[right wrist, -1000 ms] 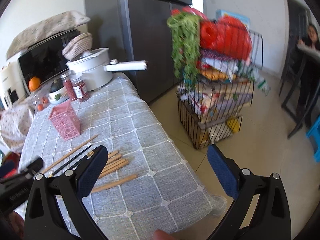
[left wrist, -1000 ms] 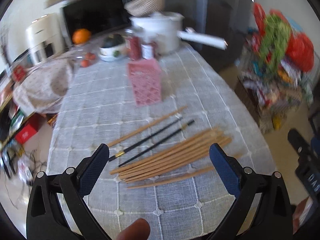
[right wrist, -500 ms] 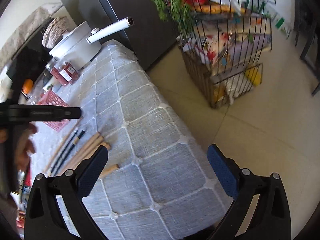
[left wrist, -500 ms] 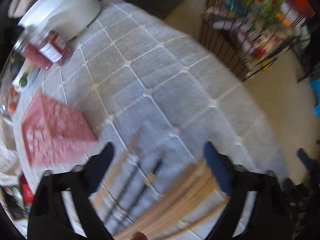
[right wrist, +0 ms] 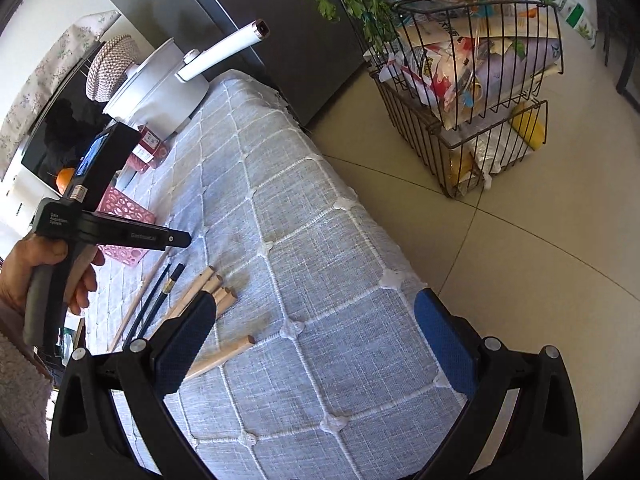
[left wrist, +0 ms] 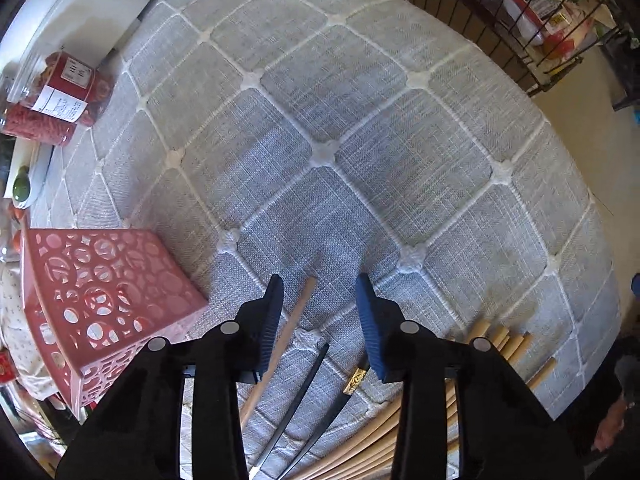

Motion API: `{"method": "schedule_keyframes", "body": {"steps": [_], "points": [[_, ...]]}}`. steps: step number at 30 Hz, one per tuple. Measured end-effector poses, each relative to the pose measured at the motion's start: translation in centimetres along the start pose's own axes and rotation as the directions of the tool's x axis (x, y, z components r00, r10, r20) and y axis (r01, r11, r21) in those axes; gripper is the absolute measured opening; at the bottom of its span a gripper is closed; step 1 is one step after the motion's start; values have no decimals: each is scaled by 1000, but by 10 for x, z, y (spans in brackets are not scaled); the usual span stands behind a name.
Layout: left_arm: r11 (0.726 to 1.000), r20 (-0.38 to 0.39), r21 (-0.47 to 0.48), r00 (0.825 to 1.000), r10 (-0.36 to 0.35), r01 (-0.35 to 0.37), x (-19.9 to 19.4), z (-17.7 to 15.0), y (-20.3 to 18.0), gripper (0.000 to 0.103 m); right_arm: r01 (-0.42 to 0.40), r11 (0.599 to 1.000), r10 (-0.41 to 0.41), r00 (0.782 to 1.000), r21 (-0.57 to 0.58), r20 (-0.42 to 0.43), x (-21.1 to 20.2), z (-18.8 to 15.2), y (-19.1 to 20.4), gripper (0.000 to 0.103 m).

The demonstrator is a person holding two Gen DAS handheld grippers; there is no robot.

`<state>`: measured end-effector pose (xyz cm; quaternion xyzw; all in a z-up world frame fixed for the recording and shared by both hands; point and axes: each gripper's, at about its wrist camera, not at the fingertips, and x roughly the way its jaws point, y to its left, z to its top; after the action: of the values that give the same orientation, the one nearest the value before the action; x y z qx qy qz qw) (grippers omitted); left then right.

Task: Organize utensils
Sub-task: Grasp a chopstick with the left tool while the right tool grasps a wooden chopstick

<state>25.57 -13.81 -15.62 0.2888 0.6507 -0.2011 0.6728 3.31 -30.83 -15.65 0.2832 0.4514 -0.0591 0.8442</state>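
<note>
Where chopsticks [left wrist: 289, 330] lie on table [left wrist: 360, 128], long axes run near-left to far-right, tips toward far right. Pink holder [left wrist: 104, 292] just left, contents hidden. Your left gripper [left wrist: 319, 286] fingers closing, straddling one wooden chopstick, no contact yet. Your right gripper [right wrist: 316, 322] fingers wide apart, holding nothing, over table edge.
</note>
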Motion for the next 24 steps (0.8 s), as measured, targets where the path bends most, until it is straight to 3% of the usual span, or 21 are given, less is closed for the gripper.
{"method": "schedule_keyframes", "body": {"steps": [4, 7, 11, 16, 20, 23, 24], "points": [[999, 5, -26, 999, -48, 48, 1, 0, 12, 36, 1, 1000, -1, 1000, 7, -7, 1, 0, -3, 97], [992, 23, -52, 993, -116, 117, 1, 0, 24, 27, 12, 1000, -12, 1000, -6, -1, 0, -1, -1, 97], [988, 74, -69, 988, -137, 142, -1, -5, 32, 18, 35, 999, -35, 999, -8, 5, -1, -1, -1, 97], [990, 175, -72, 978, -110, 125, -3, -39, 29, 8, 82, 996, -81, 996, -36, 33, -3, -4, 3, 97], [988, 348, -91, 934, -83, 122, -43, -82, 33, 8, 119, 990, -113, 991, -82, 74, -7, -8, 14, 97], [989, 441, -84, 895, -71, 120, -80, -118, 14, 7, 67, 994, -64, 997, -81, 35, -7, -9, 24, 97], [990, 483, -80, 873, -66, 119, -94, -135, 11, 7, 47, 997, -47, 999, -54, 10, -6, -9, 24, 97]]}}
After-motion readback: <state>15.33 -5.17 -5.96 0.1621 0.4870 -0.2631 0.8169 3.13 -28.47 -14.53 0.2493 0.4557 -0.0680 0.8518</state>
